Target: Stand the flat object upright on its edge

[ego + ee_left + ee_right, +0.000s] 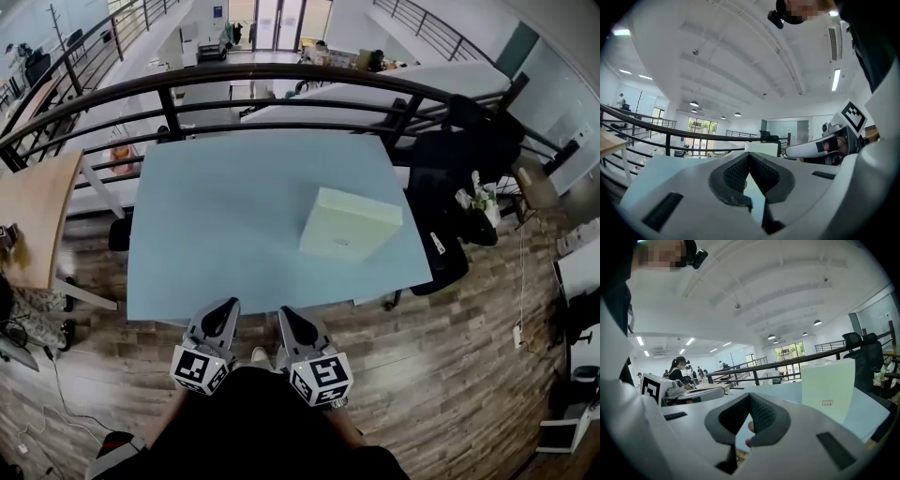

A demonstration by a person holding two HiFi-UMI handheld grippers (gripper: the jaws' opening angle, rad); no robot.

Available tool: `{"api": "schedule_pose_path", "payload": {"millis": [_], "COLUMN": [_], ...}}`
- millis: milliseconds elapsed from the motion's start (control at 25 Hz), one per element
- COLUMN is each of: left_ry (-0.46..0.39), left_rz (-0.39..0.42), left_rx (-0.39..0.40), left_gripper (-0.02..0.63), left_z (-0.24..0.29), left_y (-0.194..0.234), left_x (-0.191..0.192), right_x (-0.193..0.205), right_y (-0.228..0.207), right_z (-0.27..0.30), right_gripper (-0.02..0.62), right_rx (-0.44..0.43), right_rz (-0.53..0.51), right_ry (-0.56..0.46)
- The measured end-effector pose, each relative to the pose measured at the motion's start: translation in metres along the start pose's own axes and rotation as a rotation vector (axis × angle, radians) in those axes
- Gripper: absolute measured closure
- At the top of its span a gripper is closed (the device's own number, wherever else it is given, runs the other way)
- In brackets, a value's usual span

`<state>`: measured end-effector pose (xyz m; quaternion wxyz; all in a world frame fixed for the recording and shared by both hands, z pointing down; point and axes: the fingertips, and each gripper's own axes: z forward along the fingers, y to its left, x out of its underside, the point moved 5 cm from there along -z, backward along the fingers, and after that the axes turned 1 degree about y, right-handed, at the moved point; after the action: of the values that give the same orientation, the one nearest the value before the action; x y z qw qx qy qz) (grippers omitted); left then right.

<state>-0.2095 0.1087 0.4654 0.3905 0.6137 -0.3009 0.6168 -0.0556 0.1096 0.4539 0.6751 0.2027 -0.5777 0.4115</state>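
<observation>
Person's dark top (253, 422) fills bottom centre of head view, with both grippers just above it at the table's near edge. Jaws of left gripper (225, 309) are clenched tight together, nothing between them. Same for right gripper (289, 319): jaws pressed together, empty. The two sit side by side, close but apart, pointing up-frame, marker cubes at their rear ends

Task's flat box (349, 225) is pale cream-green, plain, rectangular and thin. It is right of centre on the light blue table (206, 234), nearer the table's right edge and well apart from both grippers. It stands upright on one edge, broad face turned toward the grippers, narrow top side showing from above. In right gripper view it rises as a tall pale panel at right of frame, with a small label (827, 402) low on that face

Only bare tabletop lies between grippers and box. Black curved railing (234, 80) runs across upper frame behind the table's far edge. Black office chair (469, 141) is upper right, near the table's far right corner. Wooden desk (33, 206) is at left edge, and plank floor (450, 375) is lower right. Seated person (679, 369) is far off, left of middle in right gripper view
</observation>
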Motion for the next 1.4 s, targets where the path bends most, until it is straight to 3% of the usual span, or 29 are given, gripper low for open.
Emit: {"api": "schedule_pose_path", "payload": {"millis": [280,560,1400], "left_ry": [-0.010,-0.009,-0.005], "left_rz": [-0.015,-0.017,-0.002], "left_rx": [-0.077,-0.095,-0.042], "left_gripper": [0.603,0.603,0.603], "left_z": [-0.020,-0.027,-0.009], "left_y": [0.012,0.014,-0.005], "left_x": [0.001,0.001,0.004], "right_x": [-0.001,0.000,0.005], "right_y": [0.014,0.020,0.001], "right_z": [0.007,0.010,-0.009], "right_gripper": [0.588,0.588,0.588], "right_rx": [-0.059,-0.082,-0.033], "right_rz": [-0.025,-0.031,-0.014], "right_ry": [0.011,0.015,0.008]}}
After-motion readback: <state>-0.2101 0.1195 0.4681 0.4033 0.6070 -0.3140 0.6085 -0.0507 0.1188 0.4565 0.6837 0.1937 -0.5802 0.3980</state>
